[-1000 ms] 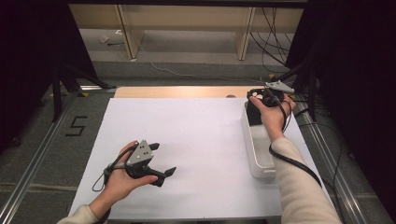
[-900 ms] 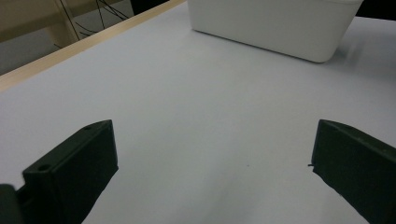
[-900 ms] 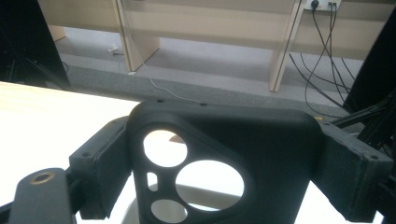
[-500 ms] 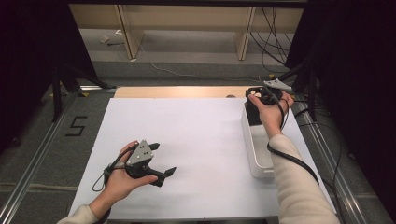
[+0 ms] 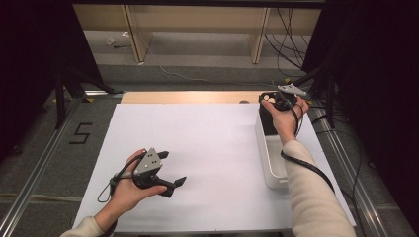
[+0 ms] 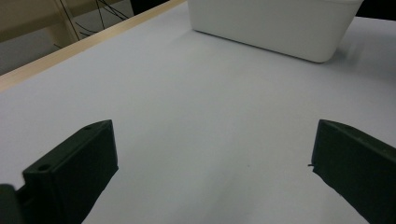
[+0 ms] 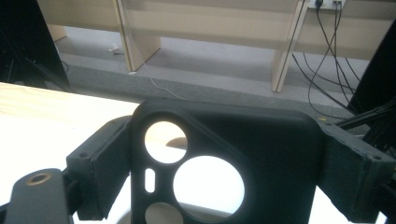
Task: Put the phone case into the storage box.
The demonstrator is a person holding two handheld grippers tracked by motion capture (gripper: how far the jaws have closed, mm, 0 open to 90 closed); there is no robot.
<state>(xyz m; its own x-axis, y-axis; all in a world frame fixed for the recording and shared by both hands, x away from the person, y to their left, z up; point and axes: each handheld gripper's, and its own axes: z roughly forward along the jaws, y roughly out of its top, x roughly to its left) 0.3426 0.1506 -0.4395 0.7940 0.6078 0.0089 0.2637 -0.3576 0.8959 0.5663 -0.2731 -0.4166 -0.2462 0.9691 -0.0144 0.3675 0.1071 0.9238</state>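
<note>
Case: a black phone case with round camera holes sits between the jaws of the right gripper, upper right of the high view, above the far end of the white bin.
Right gripper: jaws stand wide, one against each long edge of the case, so it looks clamped across its width; the right gripper view shows both jaws flanking it.
Left gripper: the left gripper rests low at lower left of the high view, jaws wide apart with nothing between them; its own view shows bare white desk and the bin's side at the top.
Risk, slip: the case is thin and likely flexible; held by its edges alone it could bow and pop out, dropping into the bin or onto the desk.
Risk, knock: the case hangs close to the bin's far rim; a careless lowering could catch the rim and twist it in the grip.
Risk, cable: the right cable trails along the sleeve beside the bin and might snag it.
</note>
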